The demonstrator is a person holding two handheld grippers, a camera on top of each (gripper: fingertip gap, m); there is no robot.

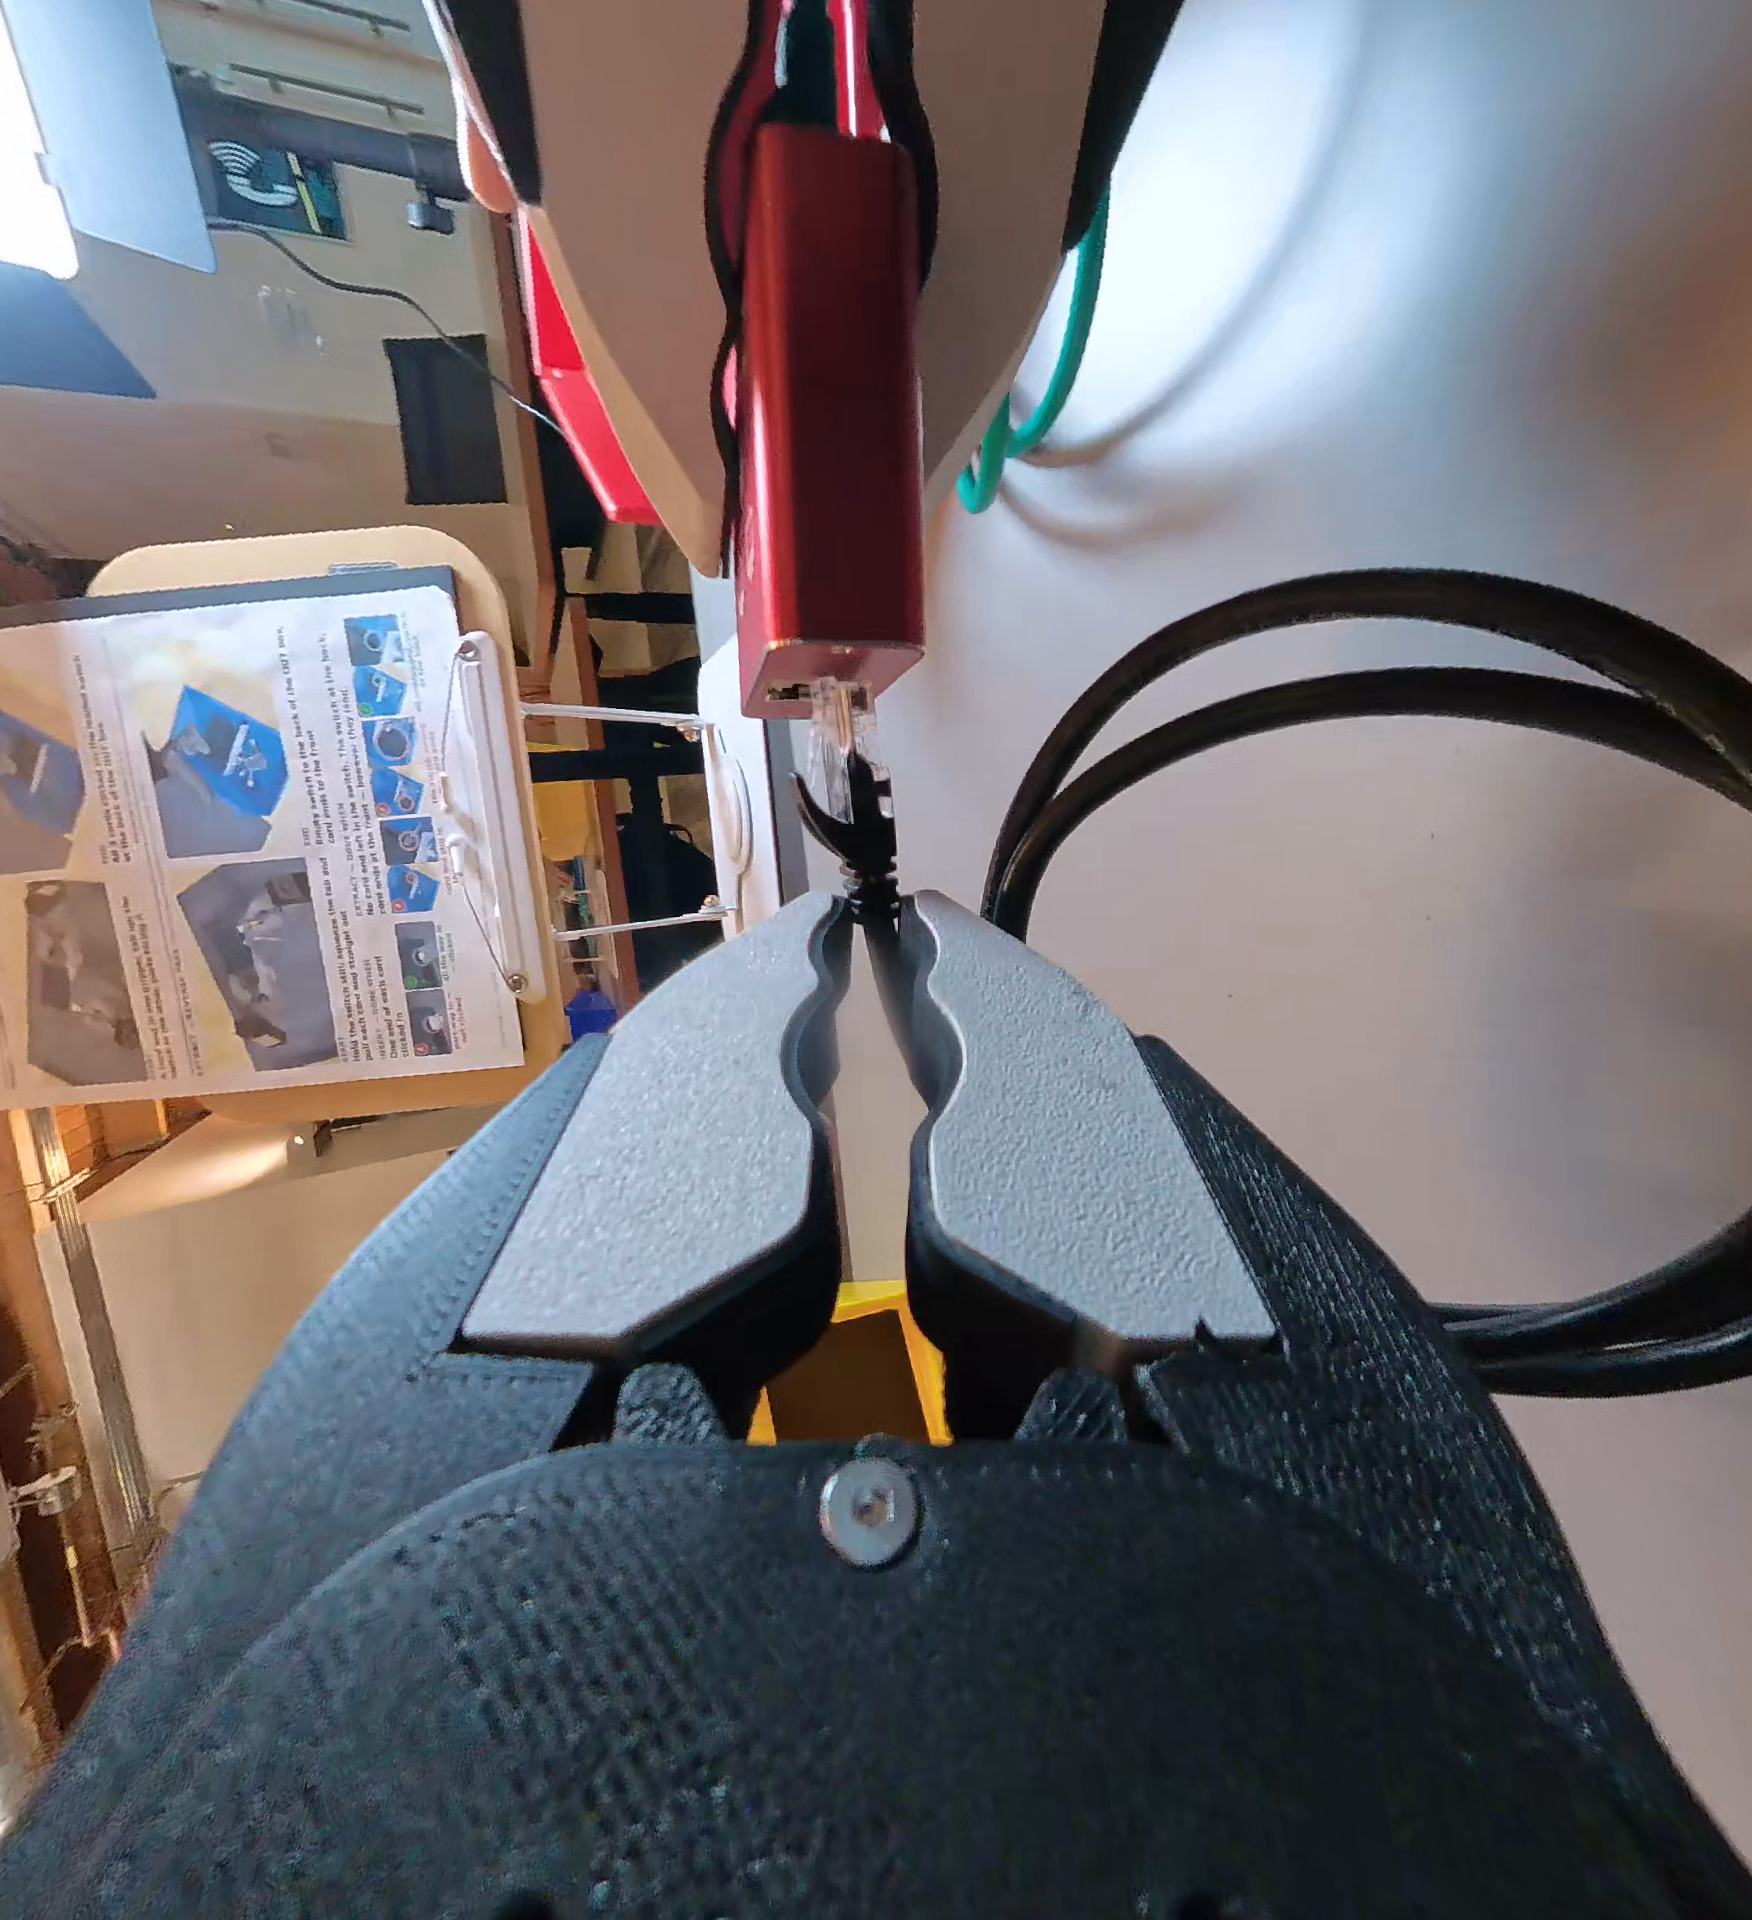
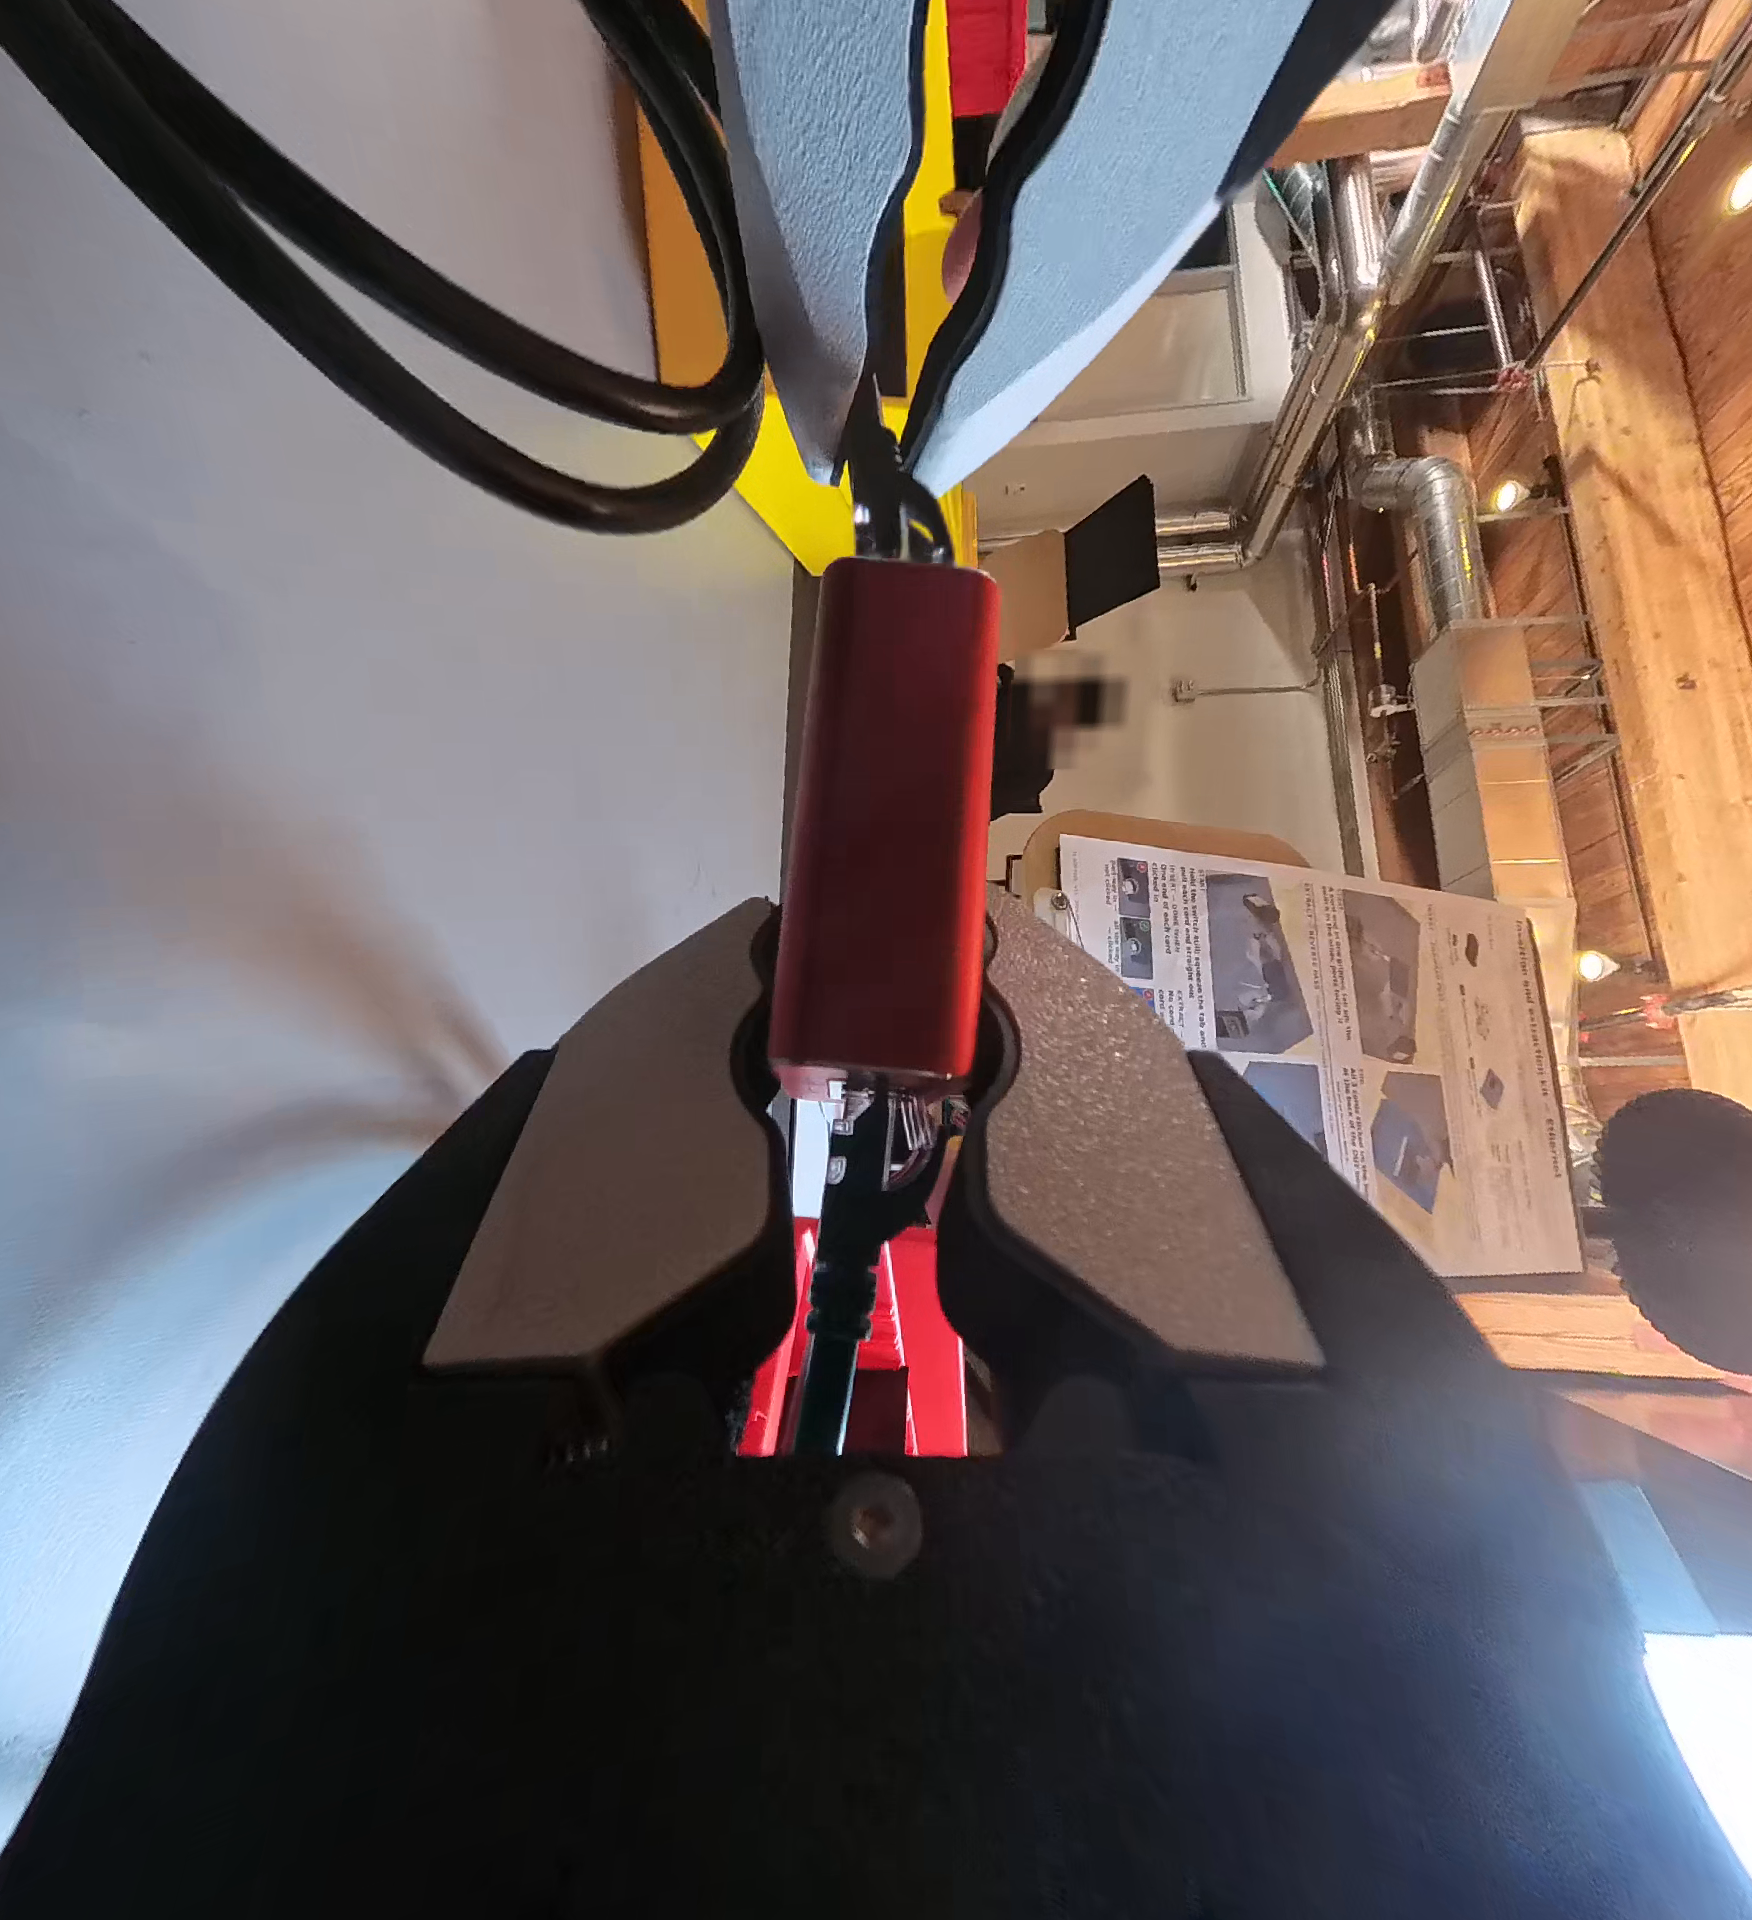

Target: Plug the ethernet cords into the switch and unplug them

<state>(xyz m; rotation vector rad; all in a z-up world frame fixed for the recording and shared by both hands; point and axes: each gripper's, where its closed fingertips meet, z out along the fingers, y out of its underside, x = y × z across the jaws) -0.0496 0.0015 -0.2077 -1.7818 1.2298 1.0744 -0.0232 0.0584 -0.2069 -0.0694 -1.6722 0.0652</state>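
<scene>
In the left wrist view, the left gripper [image 1: 877,914] is pressed together on a thin black ethernet cord [image 1: 887,966], pinching it just behind the strain relief. The cord's clear plastic plug [image 1: 843,758] points up the frame at the port end of a red metal box-shaped switch [image 1: 830,416]; its tip is at the port opening, and I cannot tell whether it is seated. The switch runs from the top centre down to the middle of the frame. A loose coil of thicker black cable [image 1: 1474,665] lies on the white table [image 1: 1371,935] at the right, and a loop of green cord [image 1: 1048,395] shows at upper right beside the far gripper's pale finger. A printed instruction sheet on a stand [image 1: 217,831] fills the left middle.

In the right wrist view, the right gripper [image 2: 877,977] clamps the same red switch [image 2: 887,810] between its grey textured pads [image 2: 1090,1122], near the switch's lower end. A black cord with a clear plug [image 2: 872,1143] is plugged into that near end and runs down between the fingers. At the switch's far end, upper centre, the other black cord [image 2: 877,468] meets it, held by the opposite gripper's pale fingers [image 2: 810,208]. A yellow bin edge [image 2: 768,457] sits behind, with the black cable loop at upper left.
</scene>
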